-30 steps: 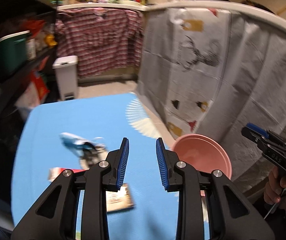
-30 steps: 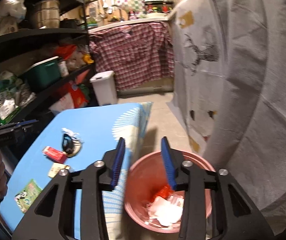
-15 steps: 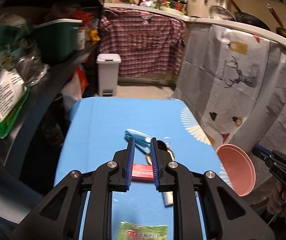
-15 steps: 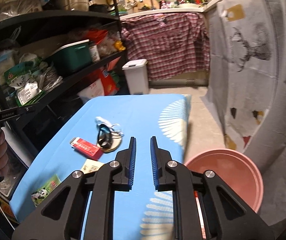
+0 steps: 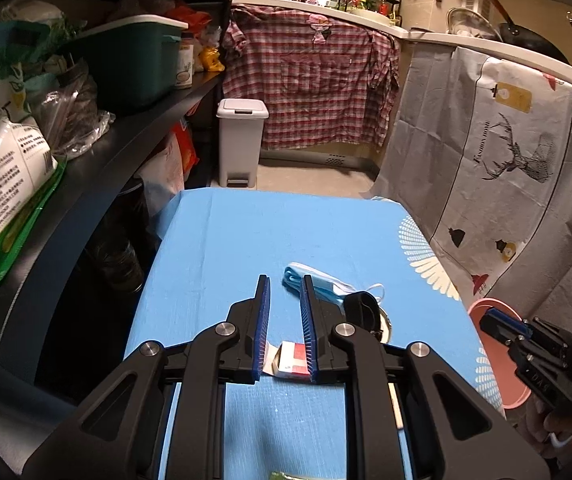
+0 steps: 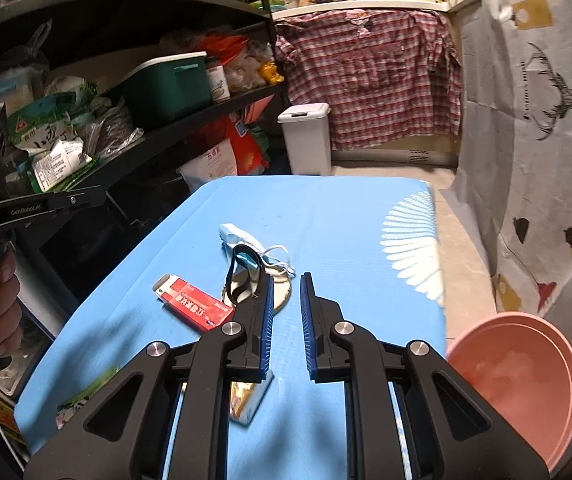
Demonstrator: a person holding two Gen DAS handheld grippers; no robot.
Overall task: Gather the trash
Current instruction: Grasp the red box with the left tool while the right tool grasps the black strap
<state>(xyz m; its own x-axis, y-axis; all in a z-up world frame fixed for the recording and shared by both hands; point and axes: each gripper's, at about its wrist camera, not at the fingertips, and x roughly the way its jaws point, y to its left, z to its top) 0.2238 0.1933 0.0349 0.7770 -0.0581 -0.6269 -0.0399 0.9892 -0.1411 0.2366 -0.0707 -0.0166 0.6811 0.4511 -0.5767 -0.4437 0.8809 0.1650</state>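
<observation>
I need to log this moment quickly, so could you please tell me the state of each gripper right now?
Left gripper: nearly closed after narrowing, holding nothing.
Right gripper: nearly closed after narrowing, holding nothing.

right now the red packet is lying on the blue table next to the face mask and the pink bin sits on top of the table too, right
Not quite. The red packet does lie on the blue table near the face mask, but the pink bin is not on the table. The right wrist view shows it beside the table's right edge, lower down.
</observation>
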